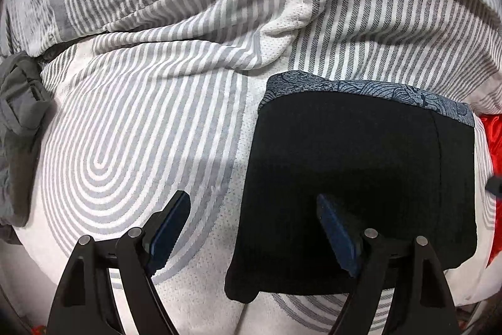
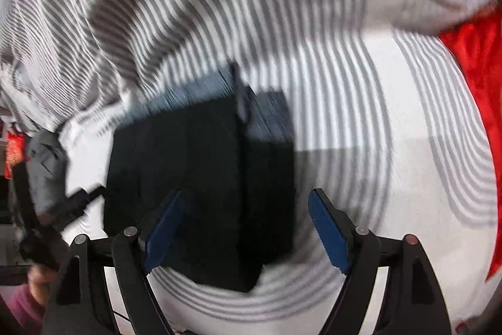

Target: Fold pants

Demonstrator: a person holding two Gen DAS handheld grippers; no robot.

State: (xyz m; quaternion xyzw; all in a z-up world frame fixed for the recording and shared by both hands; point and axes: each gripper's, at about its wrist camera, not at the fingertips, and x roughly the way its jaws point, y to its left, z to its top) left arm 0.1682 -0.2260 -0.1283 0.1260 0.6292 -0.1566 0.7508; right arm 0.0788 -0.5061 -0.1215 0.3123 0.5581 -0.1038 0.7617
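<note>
Pants (image 1: 354, 187) look folded into a neat block on the bed (image 1: 131, 146), both hand-held grippers (image 1: 254, 228) (image 2: 244, 228) wide open & empty—next, just tidy edges or withdraw.

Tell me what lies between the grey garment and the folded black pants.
In the left wrist view, only bare striped bedding lies between the grey garment and the folded black pants; nothing else sits there.

Bright even light, soft shadow bands across both views, right view motion-blurred, fisheye-bent dark edges.
</note>
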